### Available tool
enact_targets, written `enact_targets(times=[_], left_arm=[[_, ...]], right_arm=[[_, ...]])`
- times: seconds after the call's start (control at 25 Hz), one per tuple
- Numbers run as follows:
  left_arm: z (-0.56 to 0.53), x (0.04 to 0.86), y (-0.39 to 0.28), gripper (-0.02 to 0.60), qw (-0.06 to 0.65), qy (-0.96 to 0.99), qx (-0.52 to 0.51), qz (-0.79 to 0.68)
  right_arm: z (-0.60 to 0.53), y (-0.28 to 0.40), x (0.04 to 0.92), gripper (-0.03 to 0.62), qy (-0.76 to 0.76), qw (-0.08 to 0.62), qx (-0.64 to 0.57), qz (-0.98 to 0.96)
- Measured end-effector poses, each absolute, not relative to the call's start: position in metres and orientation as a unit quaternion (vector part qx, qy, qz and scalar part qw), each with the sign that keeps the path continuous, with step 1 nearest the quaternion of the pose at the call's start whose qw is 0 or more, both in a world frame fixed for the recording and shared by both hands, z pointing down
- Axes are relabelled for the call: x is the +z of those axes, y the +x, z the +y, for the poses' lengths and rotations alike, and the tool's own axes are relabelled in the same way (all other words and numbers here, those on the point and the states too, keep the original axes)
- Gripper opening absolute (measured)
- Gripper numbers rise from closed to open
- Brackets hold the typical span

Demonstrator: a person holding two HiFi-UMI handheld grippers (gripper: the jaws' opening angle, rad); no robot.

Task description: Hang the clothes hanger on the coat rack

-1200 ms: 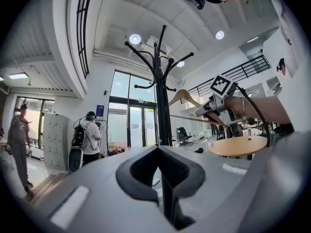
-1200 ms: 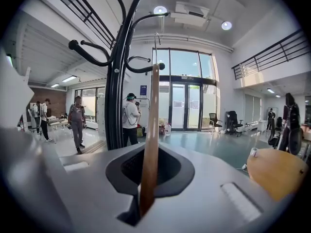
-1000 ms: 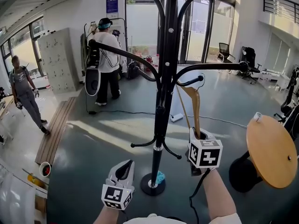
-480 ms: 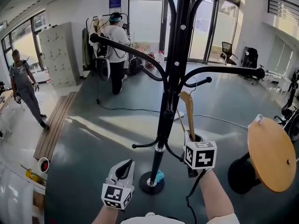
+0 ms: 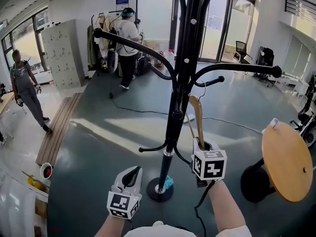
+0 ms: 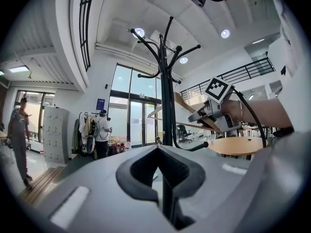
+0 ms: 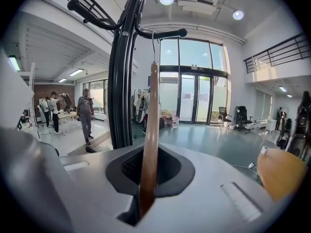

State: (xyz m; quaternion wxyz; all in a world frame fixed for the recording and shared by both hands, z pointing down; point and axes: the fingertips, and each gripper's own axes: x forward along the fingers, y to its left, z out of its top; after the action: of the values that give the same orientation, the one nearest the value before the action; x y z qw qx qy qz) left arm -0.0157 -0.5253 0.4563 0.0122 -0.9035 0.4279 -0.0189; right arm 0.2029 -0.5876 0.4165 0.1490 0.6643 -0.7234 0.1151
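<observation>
The black coat rack (image 5: 178,88) stands just ahead of me, its round base (image 5: 159,191) on the floor. My right gripper (image 5: 203,149) is shut on the lower end of a wooden clothes hanger (image 5: 198,116), held upright to the right of the pole. In the right gripper view the hanger (image 7: 149,130) rises from the jaws, and its wire hook (image 7: 154,45) reaches up to a short rack arm (image 7: 163,33). Whether the hook rests on that arm I cannot tell. My left gripper (image 5: 129,177) hangs low, left of the base, shut and empty (image 6: 163,178).
A round wooden table (image 5: 286,159) stands close at the right. A blue object (image 5: 169,182) lies by the rack base. Long rack arms (image 5: 133,48) reach left and right at chest height. People (image 5: 22,90) stand far left and at the back, near grey lockers (image 5: 61,58).
My right gripper has carried the hanger a little left, closer to the pole. The left gripper has barely moved. The person at the back has walked farther away.
</observation>
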Motion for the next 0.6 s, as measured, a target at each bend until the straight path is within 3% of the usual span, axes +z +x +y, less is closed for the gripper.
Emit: enact_targets(times=[0.2,0.44,0.6], left_arm=[[-0.513,0.451,-0.012,0.000,0.016,-0.905,-0.020,0.424],[-0.501,0.439,-0.013,0.000,0.024,-0.903,-0.012,0.428],[-0.495,0.432,-0.012,0.000,0.026,-0.901,-0.007,0.434]], right_arm=[[-0.580,0.197,0.411,0.054,0.653,0.140,0.105,-0.736],[-0.567,0.193,0.396,0.255,0.639,0.098,0.090,-0.758],[-0.550,0.200,0.378,0.287,0.641,0.063,0.079,-0.761]])
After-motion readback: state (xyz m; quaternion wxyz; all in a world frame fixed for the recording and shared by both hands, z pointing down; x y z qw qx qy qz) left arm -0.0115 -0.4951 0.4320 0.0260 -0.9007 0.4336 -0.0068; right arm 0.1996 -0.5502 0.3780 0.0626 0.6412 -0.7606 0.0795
